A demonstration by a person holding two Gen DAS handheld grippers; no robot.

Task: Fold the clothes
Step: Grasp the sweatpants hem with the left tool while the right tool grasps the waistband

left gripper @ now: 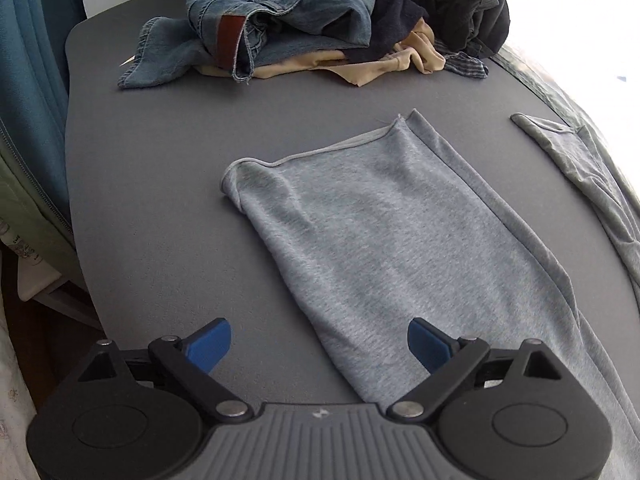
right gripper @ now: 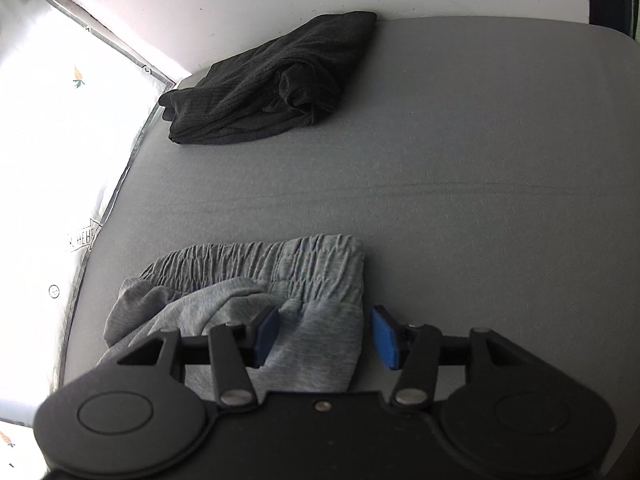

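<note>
Two grippers over one grey bench point(left gripper: 160, 200), and both are empty-handed. The left gripper point(left gripper: 319, 346) hovers low with its two blue-padded fingers point(left gripper: 210, 346) spread wide apart, holding nothing; the right pad hangs above the near edge of one light grey trouser leg point(left gripper: 380, 248), which lies flat and stretches away across the bench toward its hemmed cuff. Off to the right, well apart from that leg, a second strip of the same grey cloth point(left gripper: 592, 176) runs along the bench edge, though whether it belongs to the same garment cannot be told from here. At the far end sits one heap of unfolded clothes point(left gripper: 340, 20): one pair of blue jeans point(left gripper: 260, 12) on the left, dark navy or black pieces on the right, and one tan piece point(left gripper: 360, 66) poking out underneath, all touching in a single pile. Over on the right wrist view, the right gripper point(right gripper: 326, 334) also has its two fingers point(right gripper: 386, 336) parted, with the gathered elastic waistband of the grey sweatpants point(right gripper: 280, 276) lying between and just ahead of them, the cloth rumpled on the left side; the pads do not visibly pinch it. Beyond, near the wall, lies one black ribbed garment point(right gripper: 272, 80), loosely folded and well apart from the sweatpants.
</note>
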